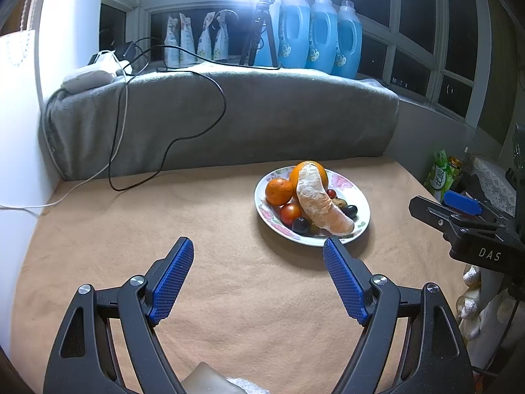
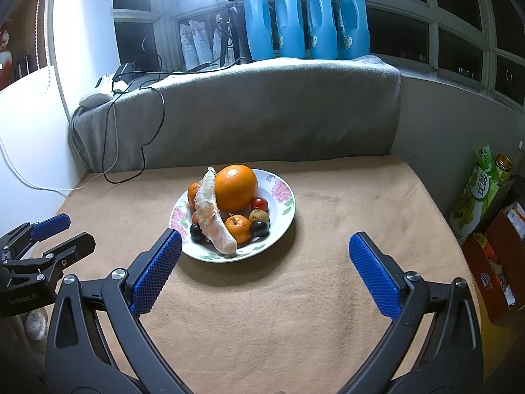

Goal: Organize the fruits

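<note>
A floral plate [image 1: 361,203] [image 2: 282,197] on the tan cloth holds a large orange [image 2: 235,187] [image 1: 311,169], a peeled pomelo wedge [image 1: 320,202] [image 2: 211,216], a small mandarin [image 1: 279,191] [image 2: 239,228], cherry tomatoes [image 1: 290,213] [image 2: 260,203], dark grapes [image 1: 301,225] [image 2: 260,228] and a small kiwi [image 2: 259,216]. My left gripper [image 1: 259,244] is open and empty, just short of the plate's near left side. My right gripper [image 2: 264,241] is open and empty, in front of the plate.
A grey blanket-covered ledge [image 1: 229,115] runs behind the cloth, with cables [image 1: 197,105], a tripod [image 1: 259,32] and blue detergent bottles [image 1: 321,32]. Green cartons and a can [image 2: 485,180] and a brown box [image 2: 495,256] stand at the right edge.
</note>
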Demonstrator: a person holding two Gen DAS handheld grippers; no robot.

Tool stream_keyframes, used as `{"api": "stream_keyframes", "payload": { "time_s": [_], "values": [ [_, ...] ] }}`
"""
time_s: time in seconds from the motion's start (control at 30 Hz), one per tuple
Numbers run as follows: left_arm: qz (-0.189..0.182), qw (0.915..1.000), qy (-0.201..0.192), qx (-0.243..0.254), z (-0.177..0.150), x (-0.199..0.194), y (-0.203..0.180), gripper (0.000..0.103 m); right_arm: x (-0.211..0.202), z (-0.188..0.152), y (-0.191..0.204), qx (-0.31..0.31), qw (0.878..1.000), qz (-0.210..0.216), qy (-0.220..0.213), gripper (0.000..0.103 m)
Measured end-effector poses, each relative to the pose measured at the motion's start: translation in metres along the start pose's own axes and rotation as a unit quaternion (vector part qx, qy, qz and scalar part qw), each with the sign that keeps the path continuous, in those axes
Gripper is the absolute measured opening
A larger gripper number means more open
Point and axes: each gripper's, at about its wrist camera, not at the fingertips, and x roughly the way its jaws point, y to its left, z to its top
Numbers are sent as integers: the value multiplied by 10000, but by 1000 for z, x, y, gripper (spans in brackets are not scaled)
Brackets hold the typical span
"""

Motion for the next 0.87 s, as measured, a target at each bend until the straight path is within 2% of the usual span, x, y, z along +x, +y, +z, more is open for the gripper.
{"api": "stream_keyframes", "payload": {
  "time_s": [0.87],
  "values": [
    [12, 9999, -90, 99, -2, -1, -4, 82, 1, -4, 4, 12, 10000, 8, 45, 103]
  ]
}}
